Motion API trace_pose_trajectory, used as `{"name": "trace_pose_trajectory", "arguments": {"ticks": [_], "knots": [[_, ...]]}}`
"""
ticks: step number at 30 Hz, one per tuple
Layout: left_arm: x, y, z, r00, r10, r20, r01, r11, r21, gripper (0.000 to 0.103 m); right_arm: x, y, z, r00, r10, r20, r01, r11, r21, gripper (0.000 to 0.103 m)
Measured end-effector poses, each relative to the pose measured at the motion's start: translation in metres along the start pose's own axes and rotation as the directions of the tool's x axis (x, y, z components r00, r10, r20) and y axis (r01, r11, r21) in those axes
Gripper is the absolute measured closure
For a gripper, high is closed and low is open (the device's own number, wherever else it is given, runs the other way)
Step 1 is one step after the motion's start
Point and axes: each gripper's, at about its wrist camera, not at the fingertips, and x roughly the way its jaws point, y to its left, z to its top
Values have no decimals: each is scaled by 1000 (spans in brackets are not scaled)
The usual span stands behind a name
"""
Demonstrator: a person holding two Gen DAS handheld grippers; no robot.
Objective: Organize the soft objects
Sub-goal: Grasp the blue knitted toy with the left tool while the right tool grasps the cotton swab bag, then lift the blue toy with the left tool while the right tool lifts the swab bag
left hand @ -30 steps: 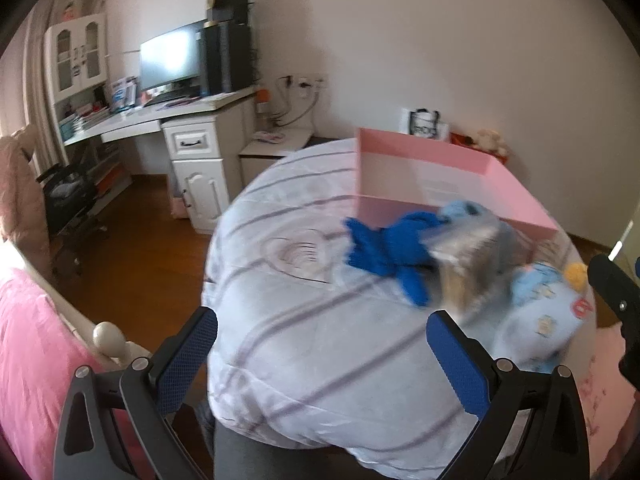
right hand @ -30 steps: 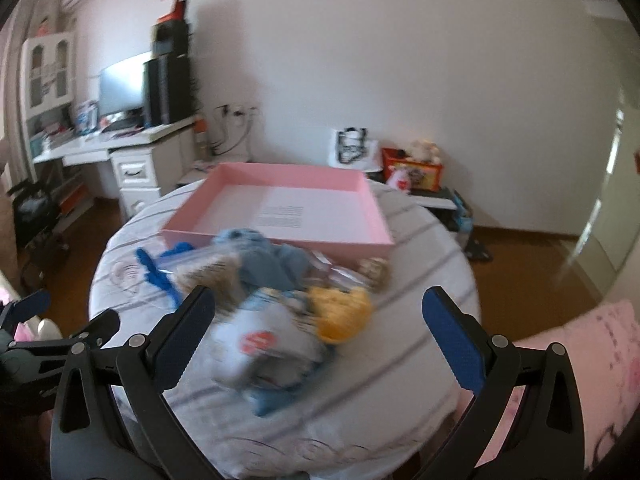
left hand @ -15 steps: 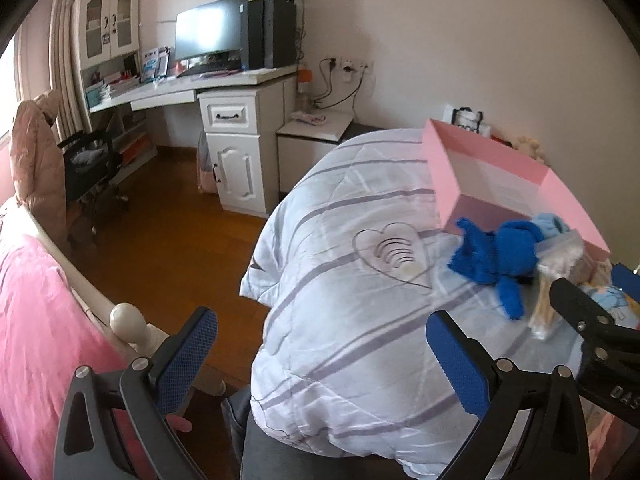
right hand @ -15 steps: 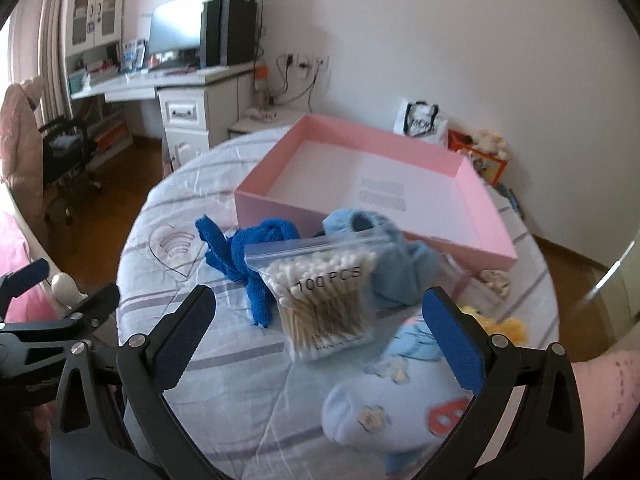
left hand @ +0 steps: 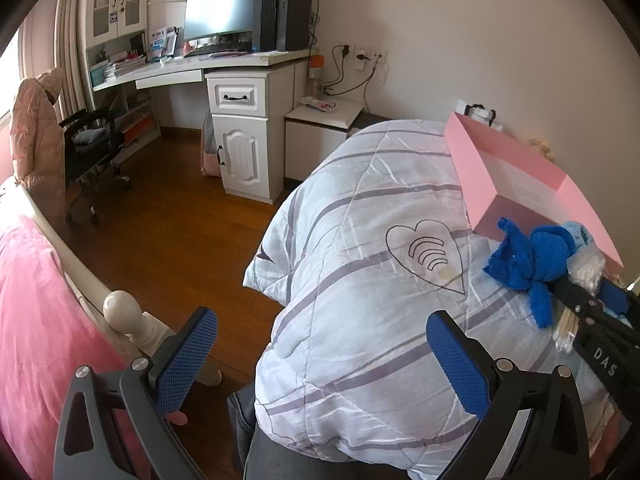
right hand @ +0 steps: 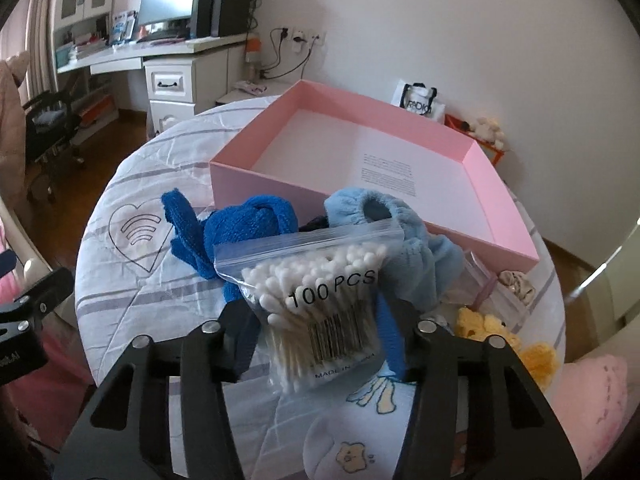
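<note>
Clear plastic, a zip bag of cotton swabs (right hand: 320,300), is seen pinched between the pads of the right gripper (right hand: 320,340), whose jaws have just been closing onto it; the bag's lower half sits between them while the sealed top stands free above. The bag is held upright, its long axis running away from the gripper toward the pink box (right hand: 496,200), which lies directly ahead on the quilt-covered tabletop (right hand: 132,280) and appears empty inside. Between bag and box a dark blue cloth (right hand: 248,224) and a light blue fleece item (right hand: 404,256) are heaped, touching the box's near wall, so it is judged that the bag must be lifted over them and carried forward to be dropped in. A patterned pale blue soft item (right hand: 360,432) lies just below the right gripper, and a yellow plush (right hand: 500,336) rests to its right.

The left gripper (left hand: 320,356) is spread wide with nothing between its pads, hanging off the tabletop's left edge over the wooden floor (left hand: 168,208). It is well apart from the pile, so the right hand is plainly the nearer one for the coming placement.
</note>
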Motion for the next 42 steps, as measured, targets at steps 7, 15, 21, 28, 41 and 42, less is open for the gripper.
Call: {"name": "trace_pose_trajectory", "arguments": {"ticks": [7, 15, 21, 28, 41, 42], "knots": [[-13, -10, 1, 1000, -14, 19, 14, 1000, 8, 0, -37, -15, 4, 982, 124, 145, -126, 992, 9, 62], [-38, -42, 14, 995, -61, 76, 58, 997, 47, 0, -106, -56, 5, 927, 50, 371, -82, 994, 72, 61], [-38, -81, 20, 992, -111, 51, 105, 989, 103, 0, -121, -100, -5, 910, -97, 402, 21, 982, 189, 60], [-21, -118, 29, 991, -134, -28, 137, 979, 149, 0, -94, -148, -19, 936, -162, 313, 66, 953, 295, 60], [18, -138, 46, 968, -152, -200, 173, 981, 93, 4, -47, -177, -27, 963, -131, 234, 48, 943, 330, 60], [17, -139, 47, 967, -163, -195, 184, 979, 93, 7, -44, -176, -26, 965, -127, 228, 47, 944, 328, 60]]}}
